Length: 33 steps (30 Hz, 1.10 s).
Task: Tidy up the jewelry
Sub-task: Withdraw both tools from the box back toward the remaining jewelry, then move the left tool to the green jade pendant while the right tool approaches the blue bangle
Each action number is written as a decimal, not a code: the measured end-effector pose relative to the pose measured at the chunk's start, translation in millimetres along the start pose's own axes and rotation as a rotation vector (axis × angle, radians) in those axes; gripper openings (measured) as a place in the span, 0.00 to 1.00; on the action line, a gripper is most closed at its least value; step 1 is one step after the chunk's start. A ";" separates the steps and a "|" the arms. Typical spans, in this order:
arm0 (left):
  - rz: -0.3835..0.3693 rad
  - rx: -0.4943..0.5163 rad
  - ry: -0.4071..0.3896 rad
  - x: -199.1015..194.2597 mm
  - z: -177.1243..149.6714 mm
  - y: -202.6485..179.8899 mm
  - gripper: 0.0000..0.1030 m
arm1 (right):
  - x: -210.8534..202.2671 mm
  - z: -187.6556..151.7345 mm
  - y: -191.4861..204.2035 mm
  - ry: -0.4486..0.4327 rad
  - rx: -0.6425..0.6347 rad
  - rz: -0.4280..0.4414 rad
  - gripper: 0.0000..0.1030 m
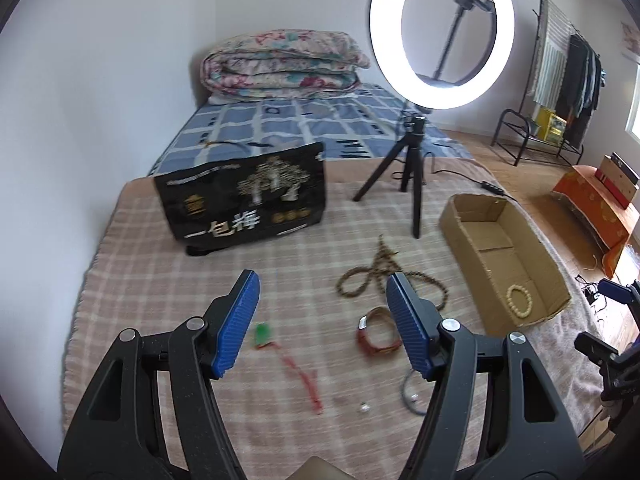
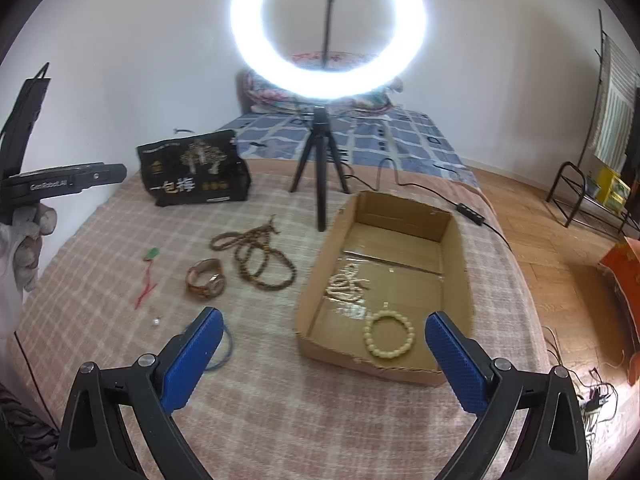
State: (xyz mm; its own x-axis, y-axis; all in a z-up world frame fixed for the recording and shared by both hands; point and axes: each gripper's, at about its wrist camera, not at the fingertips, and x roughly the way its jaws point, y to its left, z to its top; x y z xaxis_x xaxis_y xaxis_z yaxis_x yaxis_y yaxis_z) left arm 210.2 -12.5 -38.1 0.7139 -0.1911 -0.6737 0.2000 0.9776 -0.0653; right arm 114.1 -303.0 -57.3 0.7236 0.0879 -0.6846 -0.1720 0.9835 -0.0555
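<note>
Both tongs gape wide and hold nothing: the left gripper [image 1: 320, 320] hangs over the checked blanket [image 1: 160, 320], the right gripper [image 2: 324, 360] before the cardboard box [image 2: 456, 280]. Inside it lie a cream bead bracelet [image 2: 389, 334] and a pale necklace [image 2: 345, 282]. Beyond, loose on the blanket, rest a brown watch [image 2: 205, 278] and a long bead strand [image 2: 260, 260] (a ring light [image 2: 327, 24] stands farthest).

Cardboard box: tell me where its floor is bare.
The far half of the cardboard box is bare, between the back wall and the tape seam. The near half is crowded: a pale bead necklace left, a cream bead bracelet by the front wall.
</note>
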 end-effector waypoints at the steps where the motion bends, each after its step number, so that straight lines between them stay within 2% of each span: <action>1: 0.004 -0.011 0.003 -0.6 -3.1 7.3 0.66 | -0.2 -1.4 7.8 -0.001 -0.016 0.006 1.00; 7: -0.002 -0.074 0.058 7.4 -23.2 40.7 0.66 | 8.5 -16.2 47.5 0.008 -0.085 0.032 1.00; 13: 0.005 -0.130 0.072 7.3 -40.5 63.0 0.66 | 36.3 -33.1 58.4 0.069 0.021 0.096 1.00; 16: -0.002 -0.115 0.072 6.5 -48.5 64.6 0.66 | 49.2 -39.9 59.3 0.091 0.074 0.103 1.00; 23: -0.005 -0.013 0.119 21.4 -70.6 50.7 0.66 | 75.6 -50.8 77.8 0.117 0.014 0.056 1.00; 28: -0.003 -0.035 0.140 41.1 -75.2 56.5 0.66 | 95.2 -56.4 88.3 0.141 -0.022 0.047 1.00; 33: 0.020 -0.004 0.144 67.7 -76.8 53.5 0.66 | 106.8 -59.2 91.5 0.150 -0.041 0.041 1.00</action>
State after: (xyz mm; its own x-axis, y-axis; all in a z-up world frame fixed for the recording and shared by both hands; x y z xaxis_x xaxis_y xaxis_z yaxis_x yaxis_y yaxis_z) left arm 217.6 33.7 -143.8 0.6138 -0.1573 -0.7736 0.1843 0.9814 -0.0534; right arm 136.0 -212.9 -178.5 0.6084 0.1002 -0.7873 -0.2286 0.9721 -0.0530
